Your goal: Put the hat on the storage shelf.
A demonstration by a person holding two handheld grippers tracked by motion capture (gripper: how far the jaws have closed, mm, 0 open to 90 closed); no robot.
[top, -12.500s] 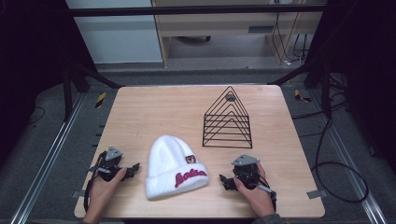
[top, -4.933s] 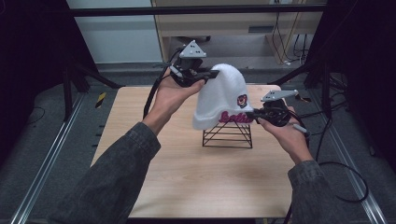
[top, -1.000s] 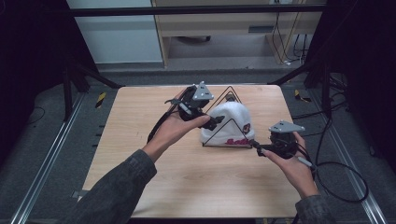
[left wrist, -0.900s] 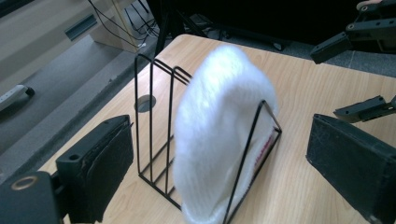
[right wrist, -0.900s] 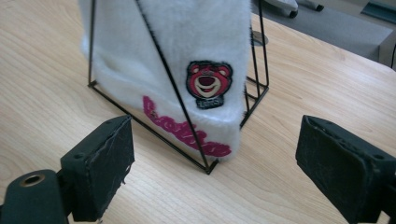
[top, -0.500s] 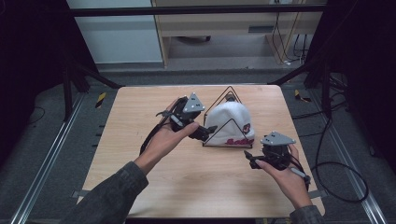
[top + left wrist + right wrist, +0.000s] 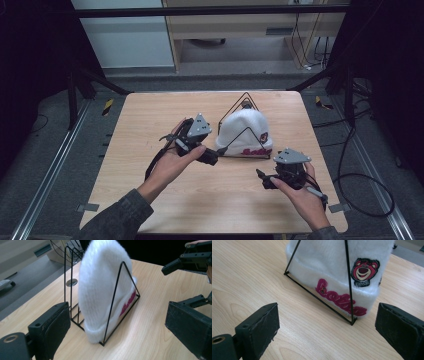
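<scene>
A light wooden counter (image 7: 150,200) is seen in a dim room, with a grey floor around it and a pale cabinet behind.

The left claw (image 7: 212,156) is held wide, and nothing is gripped in it. It is kept just beside the wire rack (image 7: 246,131), on the rack's left side. In the left gripper view, the two black jaws are spread far apart with the rack in between them but farther off. The right claw (image 7: 264,180) is also held wide and empty. It is kept near the rack's front right corner, a little apart from it.

The white hat (image 7: 245,132) is set inside the rack, standing upright between the thin black wires. Its soft brim is rested on the counter. A red bear patch (image 7: 363,272) and pink letters (image 7: 340,301) are seen on the brim in the right gripper view.

The hat looks to be put away already, so the step in hand is judged to be the letting go. Next, both claws should likely be pulled away from the rack. Care is called for, so the wires are not bumped and the hat is not tipped out.
</scene>
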